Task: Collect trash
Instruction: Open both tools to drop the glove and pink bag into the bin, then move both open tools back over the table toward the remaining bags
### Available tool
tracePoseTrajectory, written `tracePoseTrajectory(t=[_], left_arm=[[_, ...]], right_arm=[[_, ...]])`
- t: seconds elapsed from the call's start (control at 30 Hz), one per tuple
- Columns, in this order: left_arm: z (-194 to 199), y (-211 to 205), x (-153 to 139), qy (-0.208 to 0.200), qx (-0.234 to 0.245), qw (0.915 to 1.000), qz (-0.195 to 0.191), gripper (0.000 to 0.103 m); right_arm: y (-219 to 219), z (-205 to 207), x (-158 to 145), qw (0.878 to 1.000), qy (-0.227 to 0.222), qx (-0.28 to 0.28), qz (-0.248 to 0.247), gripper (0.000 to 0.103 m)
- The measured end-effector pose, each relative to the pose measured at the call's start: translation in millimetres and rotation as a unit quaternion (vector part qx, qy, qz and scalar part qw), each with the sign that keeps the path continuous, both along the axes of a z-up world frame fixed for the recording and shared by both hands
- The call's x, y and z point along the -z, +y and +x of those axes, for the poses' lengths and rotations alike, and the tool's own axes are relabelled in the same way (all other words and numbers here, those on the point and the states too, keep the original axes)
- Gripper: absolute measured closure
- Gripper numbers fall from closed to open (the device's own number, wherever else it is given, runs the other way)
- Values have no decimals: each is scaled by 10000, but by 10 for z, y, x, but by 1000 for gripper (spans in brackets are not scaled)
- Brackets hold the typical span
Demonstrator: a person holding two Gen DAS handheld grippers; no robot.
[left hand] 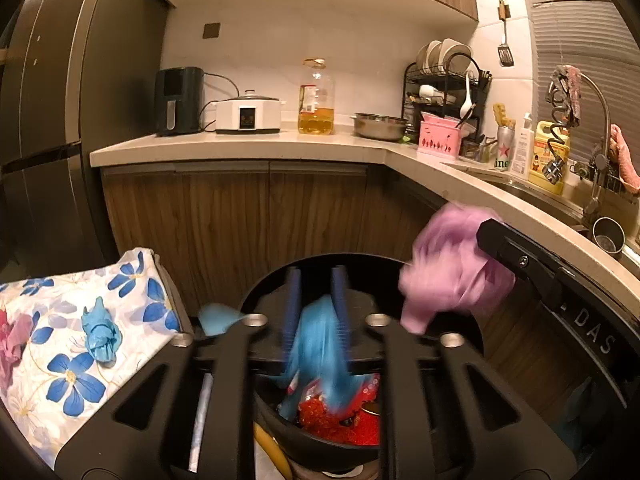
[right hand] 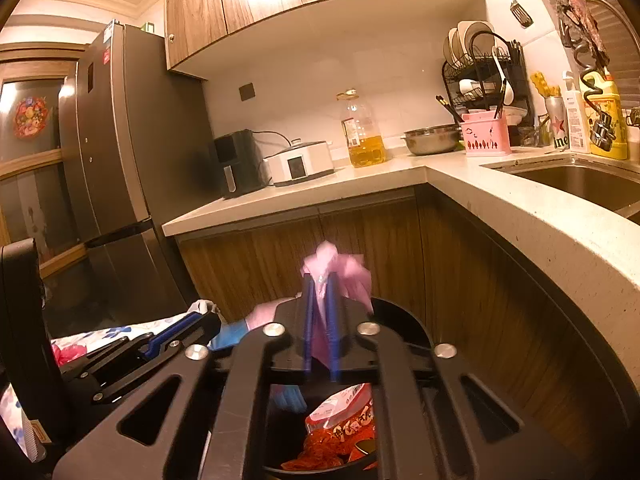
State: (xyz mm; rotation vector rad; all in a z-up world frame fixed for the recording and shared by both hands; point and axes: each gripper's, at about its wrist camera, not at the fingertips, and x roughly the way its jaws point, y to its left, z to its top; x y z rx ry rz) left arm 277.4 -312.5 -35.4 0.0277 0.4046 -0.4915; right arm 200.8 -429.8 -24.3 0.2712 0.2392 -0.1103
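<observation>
My left gripper (left hand: 316,276) hangs over a black trash bin (left hand: 452,280). A blue crumpled paper (left hand: 320,356) blurs between its fingers, which stand a little apart, so I cannot tell if it is gripped or falling. My right gripper (right hand: 320,280) is shut on a pink crumpled paper (right hand: 340,272) above the same bin (right hand: 404,328); the paper also shows in the left wrist view (left hand: 452,268). A red snack wrapper (left hand: 340,416) lies in the bin. Another blue paper ball (left hand: 100,334) and pink paper (left hand: 12,340) lie on a floral cloth (left hand: 80,360).
A kitchen counter (left hand: 240,146) runs behind the bin with an air fryer (left hand: 178,100), cooker, oil bottle (left hand: 316,98), steel bowl and dish rack (left hand: 444,88). A sink (right hand: 580,180) is on the right. A fridge (right hand: 120,180) stands on the left.
</observation>
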Motion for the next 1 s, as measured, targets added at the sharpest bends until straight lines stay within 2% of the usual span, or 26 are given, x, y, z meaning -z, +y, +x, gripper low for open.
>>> tracePoseTrajectory(t=[0.03, 0.07, 0.1, 0.17, 0.23, 0.3, 0.43, 0.5, 0.6, 1.0], left_arm=[[6, 14, 8, 3, -29, 10000, -17, 65], [7, 36, 11, 3, -50, 10000, -38, 60], [9, 55, 19, 10, -70, 10000, -62, 54], [15, 112, 40, 62, -139, 9998, -95, 51], [18, 174, 51, 110, -232, 9996, -120, 41], [8, 246, 61, 139, -335, 9992, -145, 36], [-57, 381, 83, 157, -502, 9985, -124, 27], [-103, 427, 92, 113, -566, 9983, -64, 23], [-187, 515, 101, 7, -728, 9973, 50, 19], [-456, 1141, 109, -105, -1506, 9885, 96, 18]], right_arm=[[-11, 0, 8, 10000, 14, 18, 20, 82], [-19, 2, 13, 10000, 18, 26, 36, 76], [-22, 2, 22, 10000, 24, 32, 43, 76], [-28, 0, 34, 10000, 57, 50, 52, 76], [-30, -14, 47, 9999, 77, 72, 67, 71], [-21, -41, 61, 9999, 70, 116, 74, 53], [7, -112, 61, 9998, 55, 184, 88, 40], [15, -143, 59, 9997, 34, 202, 91, 34], [57, -187, 48, 9997, 18, 257, 15, 32], [318, -321, 23, 9996, -53, 280, -81, 29]])
